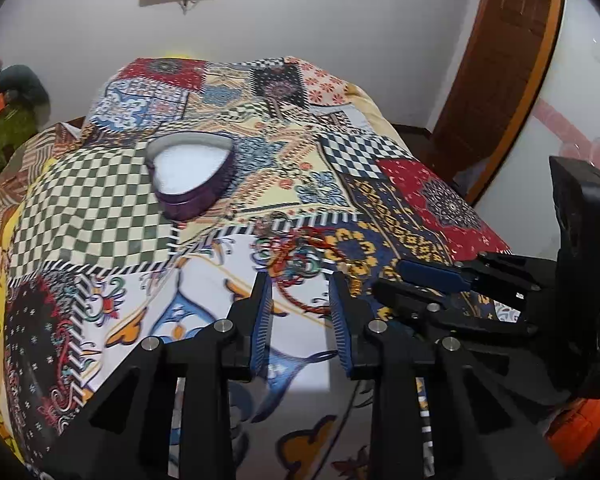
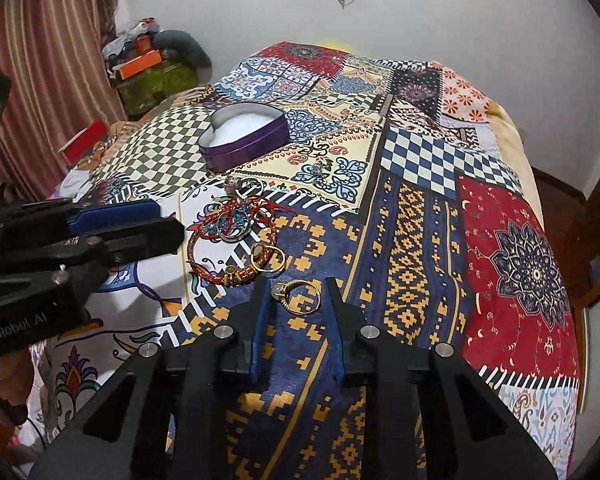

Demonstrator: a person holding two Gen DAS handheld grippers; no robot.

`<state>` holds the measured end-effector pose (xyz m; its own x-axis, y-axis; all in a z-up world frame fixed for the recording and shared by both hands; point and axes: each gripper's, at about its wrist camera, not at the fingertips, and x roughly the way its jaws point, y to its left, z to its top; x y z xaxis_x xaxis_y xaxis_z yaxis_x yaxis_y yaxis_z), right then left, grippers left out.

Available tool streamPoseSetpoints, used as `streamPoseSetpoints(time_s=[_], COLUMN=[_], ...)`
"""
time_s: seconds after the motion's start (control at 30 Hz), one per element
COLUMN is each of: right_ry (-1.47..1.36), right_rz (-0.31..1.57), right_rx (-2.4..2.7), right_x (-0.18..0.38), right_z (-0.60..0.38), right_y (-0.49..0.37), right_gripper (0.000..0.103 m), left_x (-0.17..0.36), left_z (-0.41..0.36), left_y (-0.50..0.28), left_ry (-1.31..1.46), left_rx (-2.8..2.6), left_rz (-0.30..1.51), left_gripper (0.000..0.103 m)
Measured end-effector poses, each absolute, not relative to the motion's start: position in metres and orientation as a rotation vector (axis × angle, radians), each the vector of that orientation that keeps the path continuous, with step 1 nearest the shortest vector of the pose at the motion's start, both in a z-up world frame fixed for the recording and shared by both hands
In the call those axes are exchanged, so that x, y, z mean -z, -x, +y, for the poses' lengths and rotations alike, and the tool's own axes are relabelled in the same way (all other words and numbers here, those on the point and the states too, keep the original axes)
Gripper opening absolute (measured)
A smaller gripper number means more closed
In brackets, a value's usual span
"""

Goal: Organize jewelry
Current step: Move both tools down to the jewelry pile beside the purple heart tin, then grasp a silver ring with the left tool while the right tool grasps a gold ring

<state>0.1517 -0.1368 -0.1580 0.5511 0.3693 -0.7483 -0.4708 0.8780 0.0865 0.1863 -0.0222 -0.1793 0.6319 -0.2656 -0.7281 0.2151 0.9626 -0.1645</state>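
A purple heart-shaped tin (image 2: 242,136) with a white lining stands open on the patterned bedspread; it also shows in the left wrist view (image 1: 192,178). Jewelry lies in front of it: a red cord bracelet (image 2: 220,240), a gold ring (image 2: 268,258), a gold ring with a stone (image 2: 300,296), silver pieces (image 2: 240,184) and a small silver ring (image 2: 318,168). My right gripper (image 2: 298,288) is open, its fingertips either side of the stone ring. My left gripper (image 1: 300,280) is open, just short of the red bracelet (image 1: 296,252). The left gripper also shows at the left of the right wrist view (image 2: 140,220).
The patchwork bedspread (image 2: 420,220) covers the bed. A cluttered green shelf (image 2: 152,76) and striped curtain (image 2: 48,60) stand at the left. A wooden door (image 1: 496,68) is at the right. A red box (image 2: 84,146) lies near the bed's left edge.
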Motion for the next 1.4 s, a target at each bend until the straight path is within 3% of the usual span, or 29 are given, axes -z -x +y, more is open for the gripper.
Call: streamPoseSetpoints(time_s=[0.83,0.97,1.4], right_ry=[-0.017,-0.019,-0.017], right_rz=[0.835,0.836,0.816], right_rx=[-0.488,-0.488,-0.464], right_x=[0.154,0.154,0.138], right_z=[-0.174,-0.175,-0.176], right_y=[-0.157,-0.157,-0.153], right_gripper=[0.023,0.023,0.023], left_x=[0.194,0.196,0.182], left_z=[-0.042,-0.043,-0.043], left_y=[-0.226,-0.228,-0.217], left_ry=[-0.012,-0.014,-0.044], left_rx=[0.234,0.240,0.226], left_rz=[0.904,0.920,0.843], left_gripper=[0.026,0.021,0.020])
